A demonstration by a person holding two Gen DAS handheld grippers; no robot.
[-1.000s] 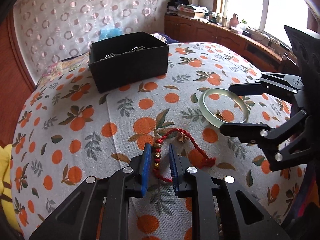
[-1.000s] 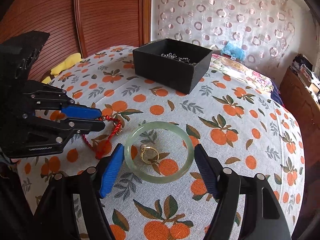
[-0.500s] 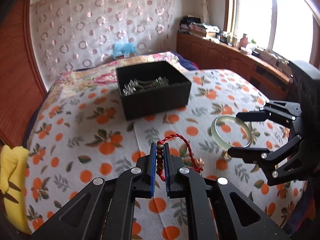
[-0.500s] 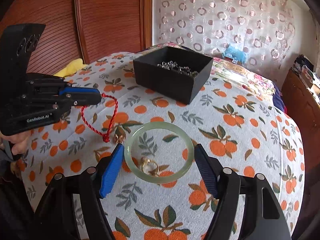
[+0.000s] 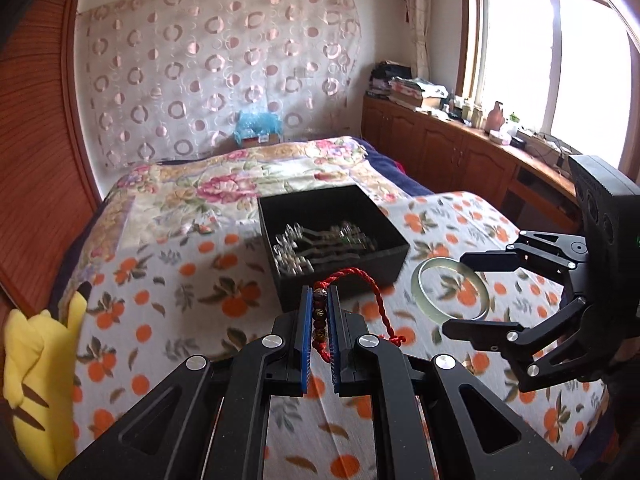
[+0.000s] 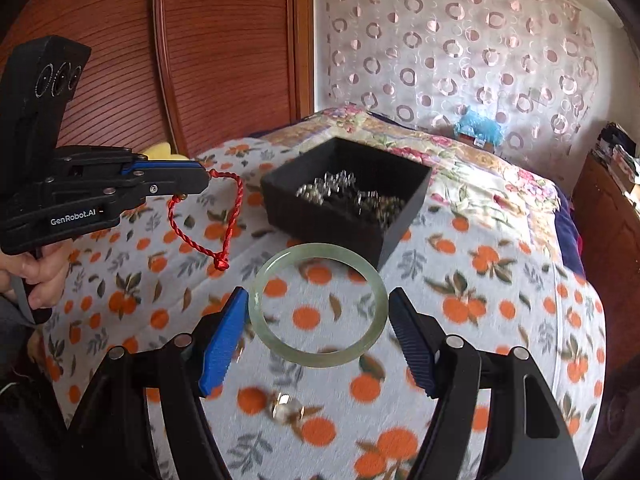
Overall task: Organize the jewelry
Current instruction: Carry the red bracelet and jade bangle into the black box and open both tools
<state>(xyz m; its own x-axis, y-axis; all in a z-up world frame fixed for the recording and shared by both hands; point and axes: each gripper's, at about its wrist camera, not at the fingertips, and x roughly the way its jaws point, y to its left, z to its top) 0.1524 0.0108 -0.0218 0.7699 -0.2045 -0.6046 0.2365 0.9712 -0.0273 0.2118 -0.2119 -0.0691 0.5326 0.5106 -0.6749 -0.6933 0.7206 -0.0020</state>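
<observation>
Nearest in the left wrist view, the left gripper [image 5: 319, 322] fills the bottom of the frame, its blue pads pinched tight on the beaded stretch of a red cord bracelet [image 5: 320, 320]. The rest of the red cord loops out to the right of the pads and hangs off the bed cover, ending in a knot. In the right wrist view the same bracelet [image 6: 228, 216] dangles from the closed tips at middle left, with a hand [image 6: 38, 276] gripping the handle at the left edge.

At the bottom of the right wrist view, the right gripper [image 6: 316, 328] stands wide, its two pads pressing the opposite edges of a pale green bangle [image 6: 318, 306], which is held above the orange-print cover [image 6: 500, 288]. Below it, near the bottom centre, a small gold ring [image 6: 285, 404] lies blurred on the cover.

Further back, in the middle of both views, a black box [image 5: 394, 256] sits on the cover with silvery jewelry [image 5: 316, 244] piled inside. Behind it lies a floral quilt [image 5: 224, 188], and a yellow plush toy [image 5: 36, 364] shows at the lower left of the left wrist view.
</observation>
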